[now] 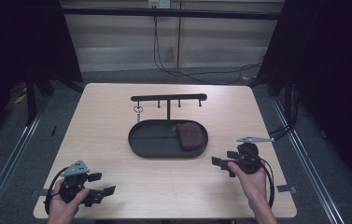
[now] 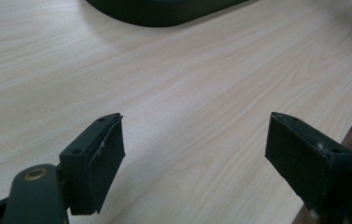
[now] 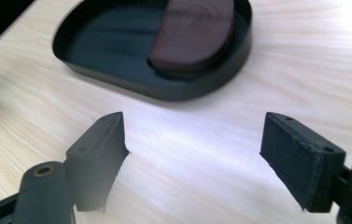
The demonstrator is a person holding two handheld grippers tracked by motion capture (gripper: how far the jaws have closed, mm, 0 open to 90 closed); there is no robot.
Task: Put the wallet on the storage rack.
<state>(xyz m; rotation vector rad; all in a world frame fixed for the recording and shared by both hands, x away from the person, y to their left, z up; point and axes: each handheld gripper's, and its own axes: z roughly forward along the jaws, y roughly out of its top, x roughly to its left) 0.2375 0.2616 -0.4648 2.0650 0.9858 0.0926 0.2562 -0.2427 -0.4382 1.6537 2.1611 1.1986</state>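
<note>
Brown and rounded at one end, the pouch [image 1: 190, 135] lies flat in the right half of the black oval tray [image 1: 155, 140], which sits mid-table on the pale wooden table [image 1: 117, 186]. From where I sit, my right gripper [image 1: 221, 163] is at the near right of the table, held in my right hand [image 1: 253, 179], its tips aimed left toward the tray. The pouch is far and left of it, near but apart. In the right gripper view the pouch [image 3: 192, 30] shows ahead between the two black jaws, which stand wide with only bare wood between them. My left gripper [image 1: 101, 184] rests at the near left corner in my left hand [image 1: 64, 203], well apart from the tray; its jaws also stand wide over bare wood. Behind the tray rises a black stand [image 1: 169, 98] with pegs, and a key [image 1: 138, 111] hangs from its left end.
</note>
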